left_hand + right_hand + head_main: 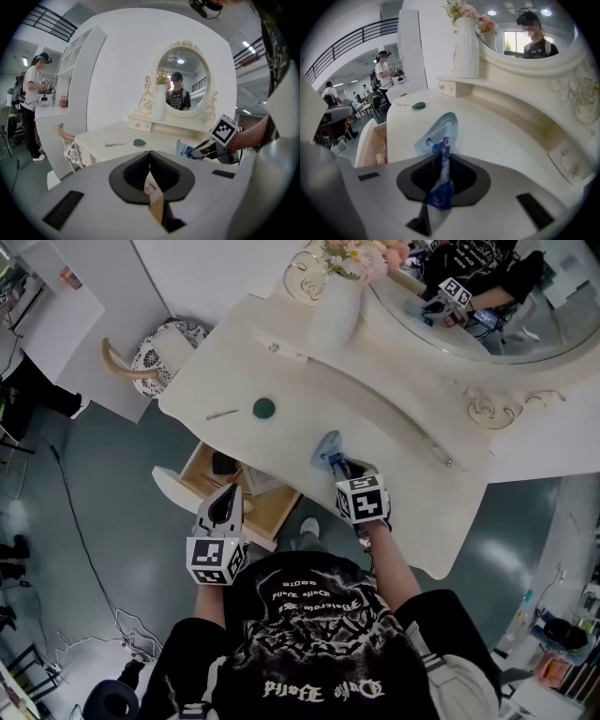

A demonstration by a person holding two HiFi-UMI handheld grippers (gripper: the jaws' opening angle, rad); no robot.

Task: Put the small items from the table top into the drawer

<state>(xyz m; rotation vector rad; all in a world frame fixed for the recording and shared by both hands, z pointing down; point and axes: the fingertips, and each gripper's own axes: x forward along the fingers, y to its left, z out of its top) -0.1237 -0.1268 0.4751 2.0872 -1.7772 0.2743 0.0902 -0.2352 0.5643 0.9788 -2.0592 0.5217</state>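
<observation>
The worktop (403,451) is cream. The pouch (442,129) is pale blue with dark blue print. The small round item (263,408) is dark green. The ribbed vase (335,310) is white and its flowers (361,257) pink. The slip (153,197) is tan with a white label.

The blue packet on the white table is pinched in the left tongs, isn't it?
Not quite. The blue packet is on the white table, but it is the right tongs that pinch it, as the right gripper view shows. The left tongs hold a small tan card instead.
</observation>
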